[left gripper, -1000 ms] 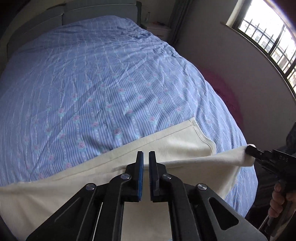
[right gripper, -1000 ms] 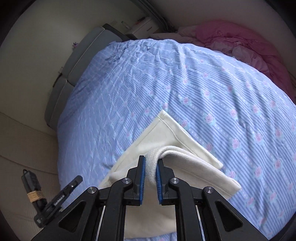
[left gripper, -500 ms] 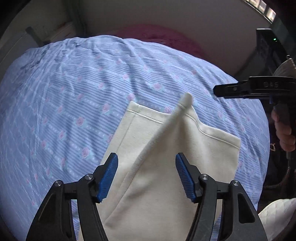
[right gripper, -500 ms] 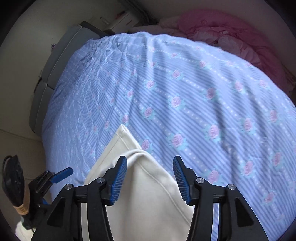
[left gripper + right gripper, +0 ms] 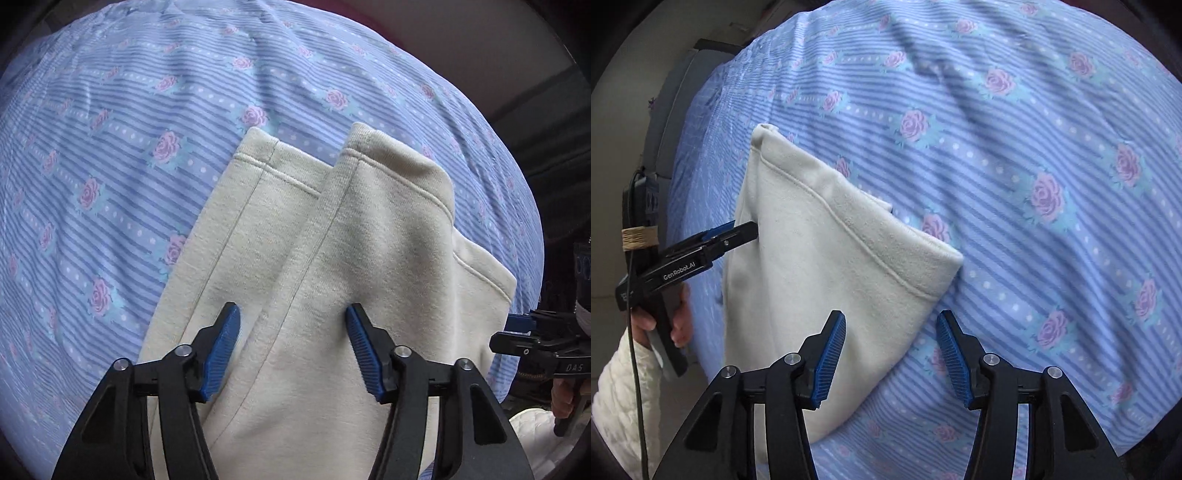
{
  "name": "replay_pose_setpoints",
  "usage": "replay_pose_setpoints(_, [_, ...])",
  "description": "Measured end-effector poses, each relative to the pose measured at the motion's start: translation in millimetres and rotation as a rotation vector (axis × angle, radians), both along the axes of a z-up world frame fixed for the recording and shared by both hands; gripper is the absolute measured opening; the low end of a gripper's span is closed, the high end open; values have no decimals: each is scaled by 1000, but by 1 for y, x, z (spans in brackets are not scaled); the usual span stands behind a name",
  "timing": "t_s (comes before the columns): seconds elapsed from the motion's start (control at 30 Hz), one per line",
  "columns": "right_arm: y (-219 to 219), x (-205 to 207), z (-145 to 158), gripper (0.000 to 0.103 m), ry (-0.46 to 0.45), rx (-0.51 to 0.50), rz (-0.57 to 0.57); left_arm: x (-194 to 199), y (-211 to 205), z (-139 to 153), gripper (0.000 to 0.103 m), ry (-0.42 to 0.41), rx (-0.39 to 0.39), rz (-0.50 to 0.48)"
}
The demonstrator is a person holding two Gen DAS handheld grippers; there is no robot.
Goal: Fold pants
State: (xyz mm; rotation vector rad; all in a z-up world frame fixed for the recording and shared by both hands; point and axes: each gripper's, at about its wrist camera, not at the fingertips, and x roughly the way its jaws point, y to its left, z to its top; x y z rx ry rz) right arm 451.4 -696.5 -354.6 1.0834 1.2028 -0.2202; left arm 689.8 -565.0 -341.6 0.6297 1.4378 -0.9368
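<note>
Cream pants (image 5: pixel 332 258) lie folded on the bed, one leg's hem end laid over the other and slightly offset. My left gripper (image 5: pixel 291 314) points down over them with its jaws closing. Cloth lies between the blue pads (image 5: pixel 225 350), which do not press on it. In the right wrist view the pants (image 5: pixel 831 277) run up to the left. My right gripper (image 5: pixel 892 317) stands open above their right edge, holding nothing. The left gripper (image 5: pixel 738 232) shows at the pants' left side, and the right gripper (image 5: pixel 517 332) shows at the far right edge.
A blue striped sheet with pink roses (image 5: pixel 1034 147) covers the bed (image 5: pixel 110 147) on all sides of the pants. A hand (image 5: pixel 679 321) in a white quilted sleeve (image 5: pixel 620 387) holds the left gripper's handle. A grey headboard (image 5: pixel 665 110) stands at the far left.
Both grippers let go of the pant hems, opened and sank toward the bed. The lifted leg end now lies on the lower one. The left jaws have narrowed again.
</note>
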Motion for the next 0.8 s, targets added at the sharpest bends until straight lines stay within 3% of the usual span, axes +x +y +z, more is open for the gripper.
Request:
replay_pose_setpoints(0.07, [0, 5, -5, 49, 5, -18, 2, -2, 7, 4, 14, 7, -10, 28])
replay_pose_setpoints(0.1, [0, 5, -4, 36, 0, -30, 1, -4, 11, 12, 9, 3, -36, 42])
replay_pose_setpoints(0.17, [-2, 6, -5, 14, 9, -49, 9, -7, 25, 30, 8, 5, -100, 77])
replay_pose_setpoints(0.2, [-4, 3, -3, 11, 7, -43, 1, -9, 32, 42, 8, -7, -131, 98])
replay_pose_setpoints(0.3, [-7, -2, 27, 9, -33, -73, -8, -14, 52, 77, 8, -61, -204, 143])
replay_pose_setpoints(0.37, [-2, 1, 53, 8, -90, -113, 12, -8, 57, 88, 8, -107, -207, 157])
replay_pose_setpoints(0.47, [5, 21, 67, 8, -134, -156, 60, 20, 52, 83, 8, -155, -160, 181])
replay_pose_setpoints(0.57, [8, 45, 43, 8, -107, -122, 84, 44, 38, 55, 8, -141, -52, 177])
replay_pose_setpoints(0.67, [5, 51, 18, 11, -27, -92, 84, 44, 28, 40, 15, -159, 31, 177])
replay_pose_setpoints(0.73, [2, 44, 25, 25, -3, -111, 74, 36, 28, 54, 27, -223, 10, 206])
replay_pose_setpoints(0.77, [0, 37, 35, 42, -4, -156, 65, 31, 30, 67, 45, -242, -19, 223])
replay_pose_setpoints(0.8, [-2, 27, 47, 55, -6, -208, 58, 26, 34, 82, 54, -258, -53, 238])
